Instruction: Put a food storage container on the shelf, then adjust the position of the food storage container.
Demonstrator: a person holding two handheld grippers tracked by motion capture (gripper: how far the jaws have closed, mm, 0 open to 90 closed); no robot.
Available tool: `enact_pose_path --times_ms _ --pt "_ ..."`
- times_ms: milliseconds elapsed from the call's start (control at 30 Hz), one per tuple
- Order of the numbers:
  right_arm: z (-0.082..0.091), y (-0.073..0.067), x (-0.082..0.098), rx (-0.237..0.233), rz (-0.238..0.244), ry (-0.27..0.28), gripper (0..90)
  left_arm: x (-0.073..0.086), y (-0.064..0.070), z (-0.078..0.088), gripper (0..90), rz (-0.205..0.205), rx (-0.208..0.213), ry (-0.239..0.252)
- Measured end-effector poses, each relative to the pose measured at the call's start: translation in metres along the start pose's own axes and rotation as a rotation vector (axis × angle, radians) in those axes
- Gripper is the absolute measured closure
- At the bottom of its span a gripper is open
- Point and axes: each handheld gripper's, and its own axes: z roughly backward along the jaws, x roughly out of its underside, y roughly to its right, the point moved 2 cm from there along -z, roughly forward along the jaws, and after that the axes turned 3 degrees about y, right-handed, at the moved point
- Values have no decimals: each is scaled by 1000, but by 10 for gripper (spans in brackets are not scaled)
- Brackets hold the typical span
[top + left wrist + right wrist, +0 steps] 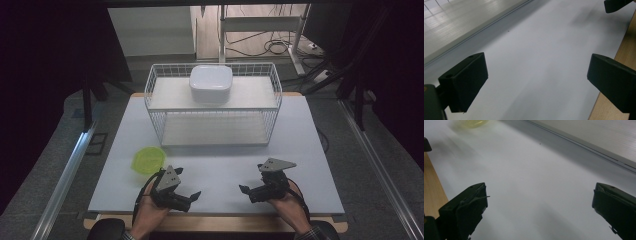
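Currently: Both Hand-Held Grippers Idling at the Near Edge, Green Bowl Nearest the Left

Item 1, left hand-held gripper (194, 196): resting low at the near edge of the desk (300, 150), jaws standing wide apart and gripping nothing. In its own view the jaws are framing bare white surface, with the wooden desk edge showing at the right.

Item 2, right hand-held gripper (244, 190): sitting well apart from the left one, pointing inward toward it, jaws likewise spread wide and empty.

Item 3, yellow-green bowl (148, 160): lying on the desk just beyond the left hand-held gripper and slightly to its left, near but not touching. In the right gripper view it is appearing as a blurred yellow-green patch (474, 123) at the far top edge.

Item 4, wire basket rack (165, 85): standing at the middle of the desk, beyond both hands, carrying a white square container (211, 83) on its upper shelf.

Handling note, as a judgement: the bowl is looking like the likely object of the work, being nearest the left hand. To reach it well, the left hand-held gripper is needing to swing outward and forward, keeping its jaws open, and come over the rim so one jaw is going inside and one outside. The bowl is looking light and thin-walled, so a gentle, squarely seated pinch is advisable to avoid tipping or skidding it.
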Motion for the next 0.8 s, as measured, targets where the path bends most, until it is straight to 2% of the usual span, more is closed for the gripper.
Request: enact_pose_path --times_ms 67,167,267,400,433,467,567,667,800 --pt "-1 0 0 1 1 -2 0 -1 -1 0 28 16 2 -12" --pt "-2 0 1 2 7 -7 2 -3 -3 0 25 18 -8 -29" --pt "-4 1 1 5 7 -14 4 -7 -7 5 30 35 5 -12" --pt "-6 2 3 5 9 -21 8 -11 -12 15 100 20 -30 3" --pt "-7 2 3 3 11 -24 10 -12 -14 18 183 13 -47 6" --pt "-7 2 3 3 11 -24 10 -12 -17 21 183 6 -59 9" --pt "-8 2 4 -1 12 -26 14 -13 -28 30 355 21 -68 22" --pt "-9 2 4 -4 12 -32 17 -13 -42 39 500 65 -80 37" --pt "-10 2 5 -7 10 -39 21 -11 -59 52 738 140 -107 75"
